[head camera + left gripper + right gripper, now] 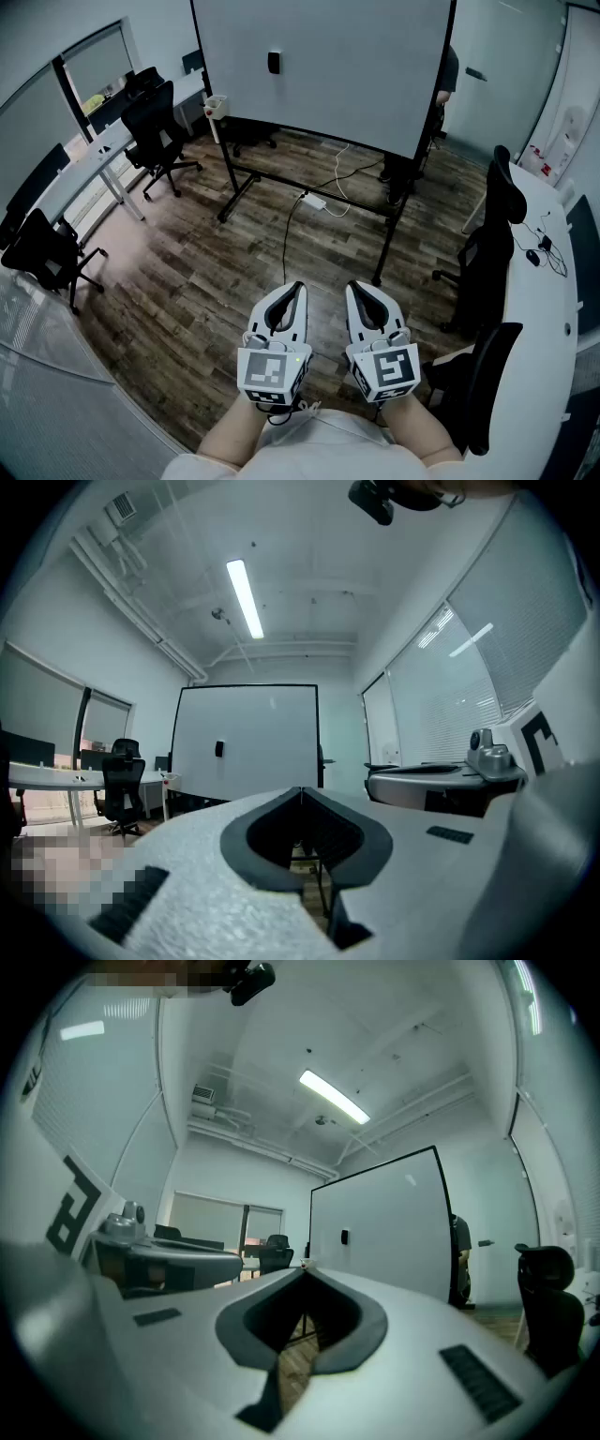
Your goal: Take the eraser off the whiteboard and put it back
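Observation:
A small black eraser [273, 63] sticks to the big whiteboard [356, 66] across the room; it also shows as a dark spot, the eraser [219, 748] in the left gripper view and the eraser [345, 1237] in the right gripper view. Both grippers are held level, side by side, close to my body and far from the board. My left gripper [298, 284] is shut, tips touching, with nothing between them. My right gripper [353, 286] is shut and empty too. Each gripper's camera looks past its joined tips, the left gripper [301, 788] and right gripper [303, 1268], toward the board.
The whiteboard stands on a black wheeled frame [309, 187] with a white cable and power strip [314, 201] under it. Black office chairs [155, 131] and a long desk [66, 178] line the left; another desk [548, 281] and chairs [487, 253] line the right. A person [448, 75] stands behind the board's right edge.

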A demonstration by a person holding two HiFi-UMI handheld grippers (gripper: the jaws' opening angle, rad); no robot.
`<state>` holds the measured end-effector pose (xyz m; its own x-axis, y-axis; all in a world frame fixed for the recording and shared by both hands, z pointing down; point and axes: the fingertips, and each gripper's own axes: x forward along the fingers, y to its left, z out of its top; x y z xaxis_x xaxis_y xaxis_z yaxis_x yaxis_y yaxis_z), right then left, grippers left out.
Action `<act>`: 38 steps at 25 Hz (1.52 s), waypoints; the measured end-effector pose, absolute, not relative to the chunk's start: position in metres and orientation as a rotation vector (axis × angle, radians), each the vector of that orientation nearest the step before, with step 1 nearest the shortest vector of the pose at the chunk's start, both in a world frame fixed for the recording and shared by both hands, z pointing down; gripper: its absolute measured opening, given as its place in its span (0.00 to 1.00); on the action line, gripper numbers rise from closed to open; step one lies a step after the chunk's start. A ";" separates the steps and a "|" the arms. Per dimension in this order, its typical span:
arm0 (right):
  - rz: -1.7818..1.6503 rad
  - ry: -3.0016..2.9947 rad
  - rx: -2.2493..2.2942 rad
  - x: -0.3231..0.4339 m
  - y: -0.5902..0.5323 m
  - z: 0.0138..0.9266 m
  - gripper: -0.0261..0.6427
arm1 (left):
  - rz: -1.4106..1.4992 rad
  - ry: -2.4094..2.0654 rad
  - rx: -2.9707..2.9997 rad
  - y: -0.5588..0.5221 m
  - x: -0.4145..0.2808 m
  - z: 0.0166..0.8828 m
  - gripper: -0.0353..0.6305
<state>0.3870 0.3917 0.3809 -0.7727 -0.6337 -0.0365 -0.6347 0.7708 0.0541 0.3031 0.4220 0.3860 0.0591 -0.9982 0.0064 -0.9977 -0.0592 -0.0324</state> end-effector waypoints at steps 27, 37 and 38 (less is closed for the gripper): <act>0.009 3.057 -1.080 0.294 0.335 0.430 0.08 | -0.130 2.158 -2.296 0.359 0.224 0.425 0.08; -0.005 3.032 -1.153 0.164 0.246 0.418 0.08 | -0.118 2.069 -2.354 0.267 0.096 0.409 0.08; -0.011 3.030 -1.152 0.153 0.239 0.418 0.08 | -0.121 2.068 -2.354 0.260 0.085 0.409 0.08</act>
<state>0.1532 0.2389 0.4180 -0.7431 -0.6623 0.0956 -0.6630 0.7481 0.0289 0.0847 0.2603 0.4089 0.1271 -0.9904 0.0535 -0.9899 -0.1301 -0.0557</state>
